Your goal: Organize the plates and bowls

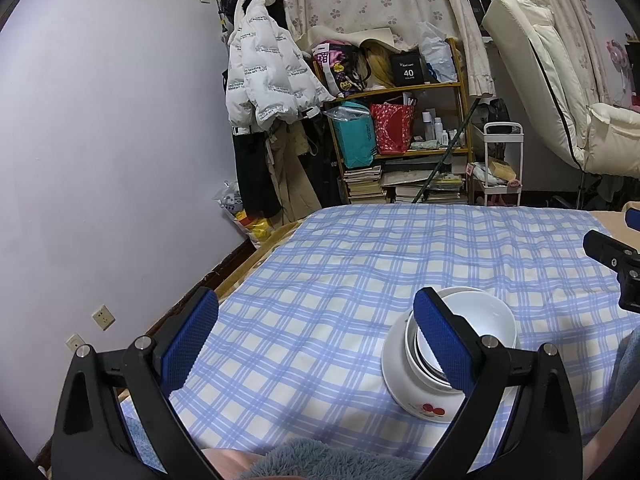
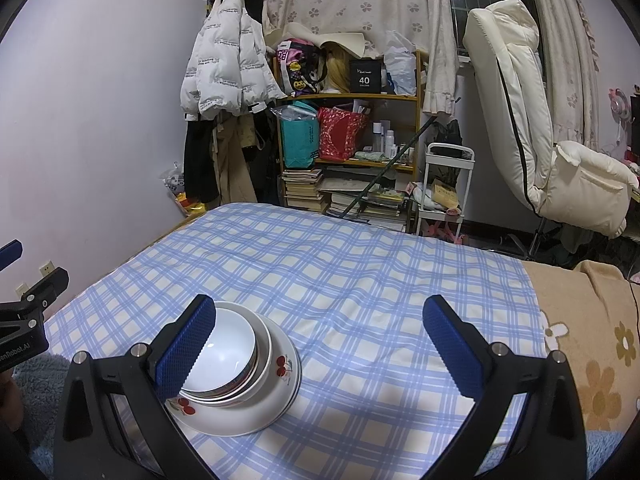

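Note:
A stack of white dishes sits on the blue checked cloth: a cherry-printed plate (image 2: 276, 392) at the bottom with nested white bowls (image 2: 228, 356) on it. The stack shows in the left wrist view too, plate (image 1: 404, 384) and top bowl (image 1: 476, 320). My left gripper (image 1: 316, 338) is open and empty, its right finger in front of the stack. My right gripper (image 2: 320, 344) is open and empty, its left finger (image 2: 188, 344) in front of the bowls. Neither holds anything.
The blue checked cloth (image 2: 360, 272) covers a bed, with a beige flowered blanket (image 2: 592, 340) on the right. A shelf of bags and books (image 2: 348, 148), a hanging white jacket (image 2: 228, 64), a small white cart (image 2: 444, 188) and a white chair (image 2: 528, 128) stand behind.

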Demonstrator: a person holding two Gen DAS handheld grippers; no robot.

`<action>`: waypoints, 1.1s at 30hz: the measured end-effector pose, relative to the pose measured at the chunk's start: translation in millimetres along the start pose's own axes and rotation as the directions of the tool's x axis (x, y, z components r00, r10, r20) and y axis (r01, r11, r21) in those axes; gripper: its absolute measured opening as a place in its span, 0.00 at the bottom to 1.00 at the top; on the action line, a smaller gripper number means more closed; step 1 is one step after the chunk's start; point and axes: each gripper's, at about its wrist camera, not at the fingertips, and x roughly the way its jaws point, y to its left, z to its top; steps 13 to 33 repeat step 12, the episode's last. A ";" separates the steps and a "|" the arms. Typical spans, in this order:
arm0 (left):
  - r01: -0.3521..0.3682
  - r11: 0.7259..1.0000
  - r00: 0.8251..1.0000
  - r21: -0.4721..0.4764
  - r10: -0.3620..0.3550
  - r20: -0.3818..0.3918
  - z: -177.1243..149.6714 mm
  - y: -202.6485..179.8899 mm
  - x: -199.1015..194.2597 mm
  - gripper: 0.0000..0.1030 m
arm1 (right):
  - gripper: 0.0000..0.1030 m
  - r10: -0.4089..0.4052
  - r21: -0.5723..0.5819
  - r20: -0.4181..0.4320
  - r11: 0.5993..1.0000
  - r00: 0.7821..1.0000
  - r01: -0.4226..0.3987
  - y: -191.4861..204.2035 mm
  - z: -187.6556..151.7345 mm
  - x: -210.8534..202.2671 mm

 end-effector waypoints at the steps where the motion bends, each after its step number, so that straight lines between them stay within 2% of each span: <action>1: 0.000 1.000 1.000 0.000 0.000 0.000 -0.1 0.3 0.1 0.94 | 1.00 0.000 0.000 0.000 1.000 1.000 0.000 -0.2 0.1 -0.1; 33: 0.009 1.000 1.000 0.000 -0.009 0.000 2.0 -0.2 -1.1 0.94 | 1.00 0.002 -0.003 -0.001 1.000 1.000 -0.002 -1.6 0.9 -0.2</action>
